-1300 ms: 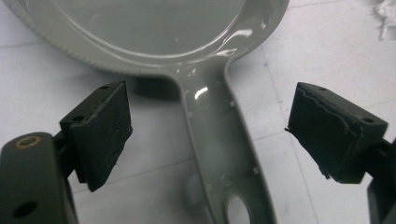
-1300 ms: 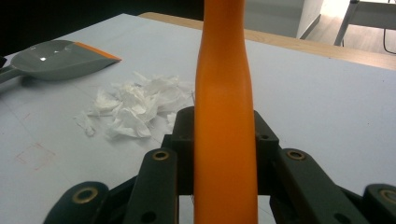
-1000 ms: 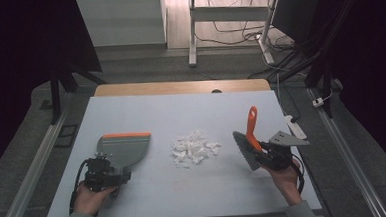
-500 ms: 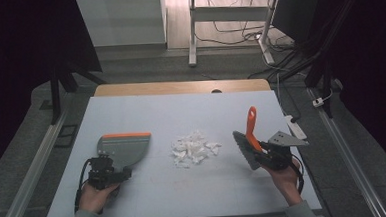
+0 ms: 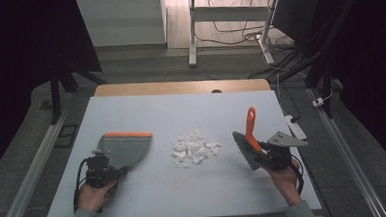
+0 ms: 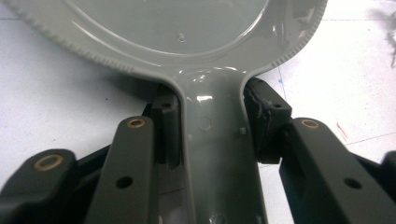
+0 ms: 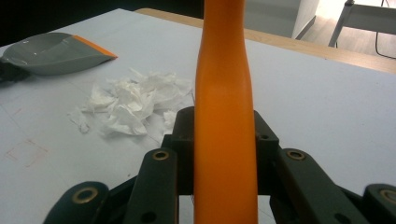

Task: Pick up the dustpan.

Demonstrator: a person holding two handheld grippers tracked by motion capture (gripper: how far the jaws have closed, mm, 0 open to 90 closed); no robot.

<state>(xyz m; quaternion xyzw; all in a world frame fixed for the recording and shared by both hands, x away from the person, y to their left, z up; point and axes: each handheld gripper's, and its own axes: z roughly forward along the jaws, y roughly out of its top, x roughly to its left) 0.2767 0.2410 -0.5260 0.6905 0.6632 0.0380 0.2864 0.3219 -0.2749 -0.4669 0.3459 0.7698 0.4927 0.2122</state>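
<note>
At the near edge of the pale blue desk (image 5: 185,189), my left claw (image 5: 100,172) has just been closing and now pinches the neck of the grey dustpan (image 5: 124,148); in the left gripper view both pads (image 6: 164,126) press against the handle where it widens into the pan. The dustpan lies flat on the desk, its orange lip on the far side, away from me. My right claw (image 5: 272,154) is clamped tight on the orange handle of the brush (image 5: 250,135), which rises up out of the jaws in the right gripper view, with the dark bristle head tilted toward the middle of the desk. Between the two tools, near the desk's centre, sits a loose heap of torn white paper scraps (image 5: 194,148), apart from both dustpan and brush. Faint pencil-like marks show on the desk surface beside the heap in the right gripper view. Farther off, a strip of bare wood (image 5: 180,87) runs along the desk's far edge. Metal rails (image 5: 29,172) flank the desk on both sides of the grey floor. Beyond, a white table leg (image 5: 192,33) stands among trailing cables (image 5: 237,28), and black curtains close off the room at left and right.
</note>
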